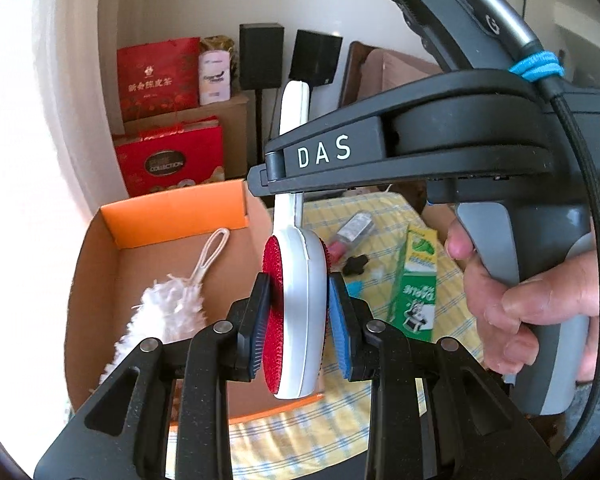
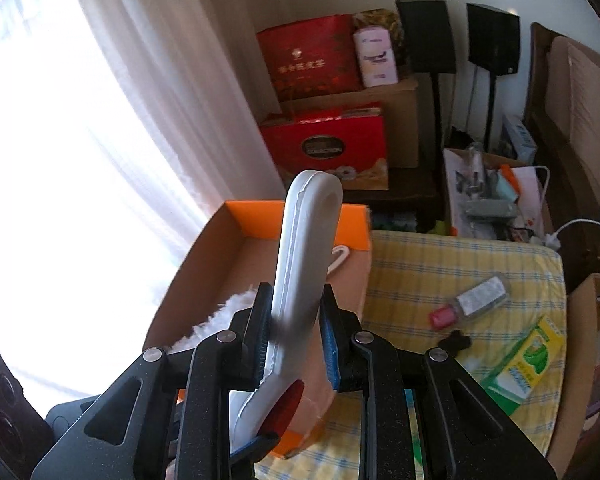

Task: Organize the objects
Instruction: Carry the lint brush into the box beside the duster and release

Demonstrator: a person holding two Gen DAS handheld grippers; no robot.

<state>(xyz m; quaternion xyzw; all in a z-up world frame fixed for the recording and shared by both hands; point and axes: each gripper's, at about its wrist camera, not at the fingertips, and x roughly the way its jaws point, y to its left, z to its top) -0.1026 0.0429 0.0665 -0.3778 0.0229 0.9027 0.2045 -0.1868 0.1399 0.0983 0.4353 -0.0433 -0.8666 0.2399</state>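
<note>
A white lint brush (image 1: 300, 300) with red pads on both faces hangs over the near right corner of an orange cardboard box (image 1: 180, 208). My left gripper (image 1: 300, 292) is shut on the brush head, pads pressing the red faces. My right gripper (image 2: 296, 300) is shut on the white handle (image 2: 308, 232); in the left wrist view its black body (image 1: 380, 152) crosses the handle from the right, a hand (image 1: 520, 300) on its grip. A fluffy white duster (image 1: 168, 304) lies inside the box (image 2: 252, 216).
On the yellow checked cloth (image 2: 420, 264) right of the box lie a green carton (image 2: 520, 368), a small pink-capped bottle (image 2: 472, 300) and a small black item (image 2: 454, 342). Red gift bags (image 2: 312, 56), cartons and two black speakers (image 2: 424, 36) stand behind. A white curtain hangs left.
</note>
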